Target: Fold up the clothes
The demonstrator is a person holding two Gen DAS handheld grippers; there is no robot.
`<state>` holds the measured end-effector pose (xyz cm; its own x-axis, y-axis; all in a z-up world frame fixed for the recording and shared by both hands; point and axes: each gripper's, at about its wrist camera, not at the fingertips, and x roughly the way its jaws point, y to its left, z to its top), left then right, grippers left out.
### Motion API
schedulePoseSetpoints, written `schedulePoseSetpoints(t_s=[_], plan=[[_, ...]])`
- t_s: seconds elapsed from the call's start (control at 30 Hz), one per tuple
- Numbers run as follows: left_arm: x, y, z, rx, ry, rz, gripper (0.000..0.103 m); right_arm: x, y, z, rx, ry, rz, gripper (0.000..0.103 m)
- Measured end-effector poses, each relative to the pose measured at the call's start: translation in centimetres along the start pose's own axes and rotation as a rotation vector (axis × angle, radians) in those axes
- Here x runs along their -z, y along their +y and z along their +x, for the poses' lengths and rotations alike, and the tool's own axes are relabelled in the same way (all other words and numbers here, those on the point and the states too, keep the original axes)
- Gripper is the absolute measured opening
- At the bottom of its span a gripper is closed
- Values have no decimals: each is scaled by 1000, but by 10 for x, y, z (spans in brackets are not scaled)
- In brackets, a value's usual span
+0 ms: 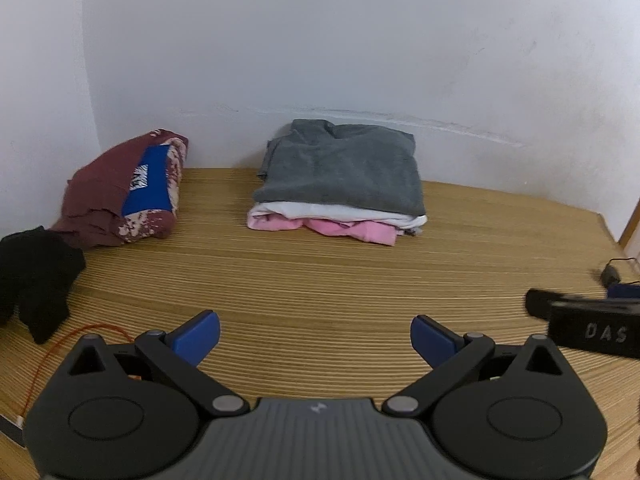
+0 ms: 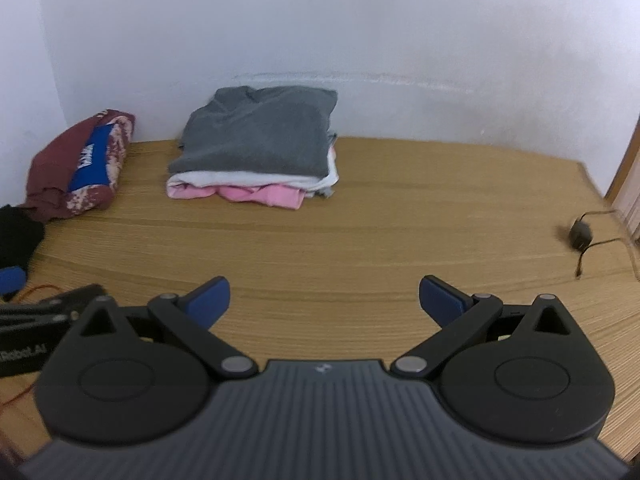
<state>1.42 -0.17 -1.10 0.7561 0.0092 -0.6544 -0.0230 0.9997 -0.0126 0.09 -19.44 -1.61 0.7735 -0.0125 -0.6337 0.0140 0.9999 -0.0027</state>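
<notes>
A folded stack stands against the back wall: a grey shirt (image 1: pixel 340 168) on top, a white garment (image 1: pixel 332 212) under it and a pink one (image 1: pixel 352 230) at the bottom. The stack also shows in the right wrist view (image 2: pixel 256 136). A crumpled maroon garment with a blue print (image 1: pixel 124 192) lies at the back left, and a black garment (image 1: pixel 36 276) lies at the left edge. My left gripper (image 1: pixel 316 338) is open and empty, low over the wooden table. My right gripper (image 2: pixel 324 300) is open and empty, to the right of the left one.
The wooden table (image 1: pixel 320 280) ends at a white wall behind and on the left. A small black adapter with a cable (image 2: pixel 580 234) lies at the right edge. An orange cord (image 1: pixel 60 344) runs along the near left.
</notes>
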Motion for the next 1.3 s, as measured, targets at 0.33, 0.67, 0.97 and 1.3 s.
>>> schedulePoseSetpoints(t_s=[0.33,0.67,0.97,1.3], plan=[[38,38,16,-89,-55,-64,103,-12,3,6,-47,-125,-6,62],[102,204,24,126,-95,-212,99,-70,251,57,-550,-216,-719,46],[184,321,-42,-210,43,-332,99,34,594,150,-648,-337,-1441,47],[192,346,-67,-281,-29,-510,98,48,619,149,-665,-256,-1261,10]])
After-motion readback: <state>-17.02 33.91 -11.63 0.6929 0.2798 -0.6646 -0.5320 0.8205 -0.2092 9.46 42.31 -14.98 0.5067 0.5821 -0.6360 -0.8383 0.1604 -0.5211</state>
